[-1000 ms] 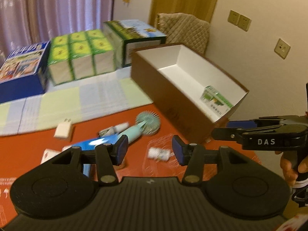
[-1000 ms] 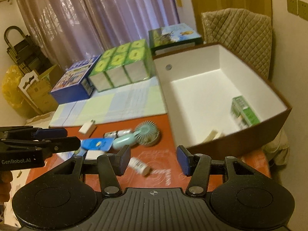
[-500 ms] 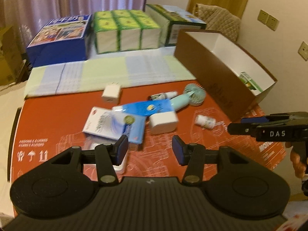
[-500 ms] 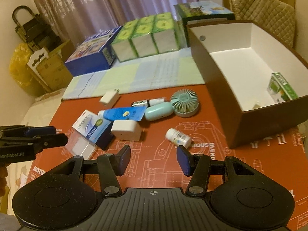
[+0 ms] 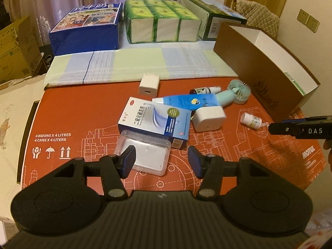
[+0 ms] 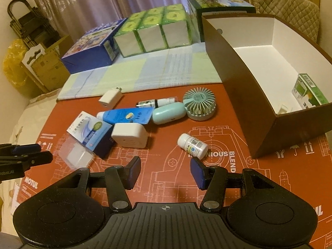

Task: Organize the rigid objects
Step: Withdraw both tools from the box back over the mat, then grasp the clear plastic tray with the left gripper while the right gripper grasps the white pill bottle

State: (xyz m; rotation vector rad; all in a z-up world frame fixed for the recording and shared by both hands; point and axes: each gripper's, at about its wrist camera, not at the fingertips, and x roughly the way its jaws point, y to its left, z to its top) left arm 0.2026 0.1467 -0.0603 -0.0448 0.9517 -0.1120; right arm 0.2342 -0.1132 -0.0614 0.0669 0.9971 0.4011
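Over the worktop (image 5: pixel 68 112): left gripper (image 5: pixel 161 161) jaws opening, empty, above clear case (image 5: pixel 145 155); right gripper (image 6: pixel 165 172) part-open, empty.

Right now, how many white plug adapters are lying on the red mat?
2. A small charger lies near the striped cloth; a bigger plug block lies mid-mat, beside the blue and white box. Others may be hidden underneath.

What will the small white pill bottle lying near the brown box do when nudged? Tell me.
The pill bottle lies on its round side, so it will probably roll. It looks like smooth plastic, likely light and a bit slippery. It seems rigid.
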